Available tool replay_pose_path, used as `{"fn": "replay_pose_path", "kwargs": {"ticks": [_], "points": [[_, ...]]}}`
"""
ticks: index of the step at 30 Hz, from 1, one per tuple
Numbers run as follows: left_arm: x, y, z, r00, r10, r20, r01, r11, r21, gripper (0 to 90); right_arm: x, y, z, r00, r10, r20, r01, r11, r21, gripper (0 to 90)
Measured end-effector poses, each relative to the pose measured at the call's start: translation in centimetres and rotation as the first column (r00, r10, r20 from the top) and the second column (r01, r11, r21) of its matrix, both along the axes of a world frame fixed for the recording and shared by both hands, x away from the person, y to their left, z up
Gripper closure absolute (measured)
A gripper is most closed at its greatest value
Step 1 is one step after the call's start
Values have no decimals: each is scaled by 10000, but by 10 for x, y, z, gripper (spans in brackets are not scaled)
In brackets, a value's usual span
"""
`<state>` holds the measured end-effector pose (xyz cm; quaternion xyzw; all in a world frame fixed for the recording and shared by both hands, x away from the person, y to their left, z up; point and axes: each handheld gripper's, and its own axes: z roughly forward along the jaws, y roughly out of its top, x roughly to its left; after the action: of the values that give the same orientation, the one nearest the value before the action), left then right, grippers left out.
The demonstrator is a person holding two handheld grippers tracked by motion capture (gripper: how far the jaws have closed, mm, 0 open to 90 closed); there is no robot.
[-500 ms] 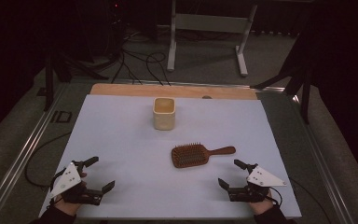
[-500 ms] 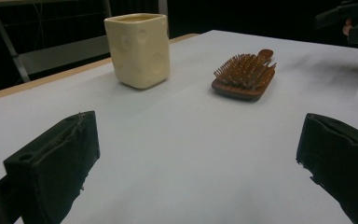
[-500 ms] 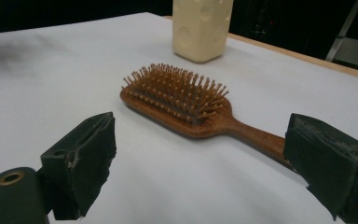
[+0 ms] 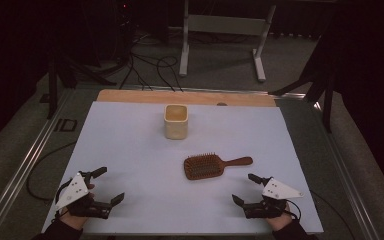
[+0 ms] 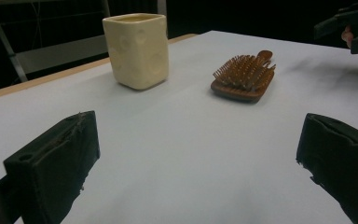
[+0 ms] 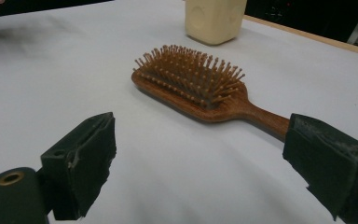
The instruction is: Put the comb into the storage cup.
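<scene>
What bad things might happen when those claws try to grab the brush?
1. The wooden hairbrush lies flat with bristles up, its thin handle low on the white table. The open right gripper might scrape the surface or slip off the handle.
2. Held by the handle alone, the heavier head may droop or twist.
3. The cream cup stands just behind the brush, so a push forward might bump or tip it.

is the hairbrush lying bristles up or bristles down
Bristles up. The hairbrush lies flat on its wooden back on the white table, pins pointing upward, handle toward the right tool.
</scene>
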<state>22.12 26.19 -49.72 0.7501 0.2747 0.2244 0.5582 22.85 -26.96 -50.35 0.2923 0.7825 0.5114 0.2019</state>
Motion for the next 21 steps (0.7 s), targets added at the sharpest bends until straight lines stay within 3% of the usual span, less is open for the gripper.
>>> {"fn": "replay_pose_path", "kwargs": {"ticks": [15, 21], "points": [[-5, 2, 2, 9999, -90, 101, 91, 9999, -76, 1, -7, 10, 15, 9990, 408, -191, -409, 9992, -46, 91], [-3, 0, 1, 9998, -150, 87, 150, 9999, 29, 0, -11, 12, 25, 9988, 491, -69, -492, 9986, -200, 91]]}}
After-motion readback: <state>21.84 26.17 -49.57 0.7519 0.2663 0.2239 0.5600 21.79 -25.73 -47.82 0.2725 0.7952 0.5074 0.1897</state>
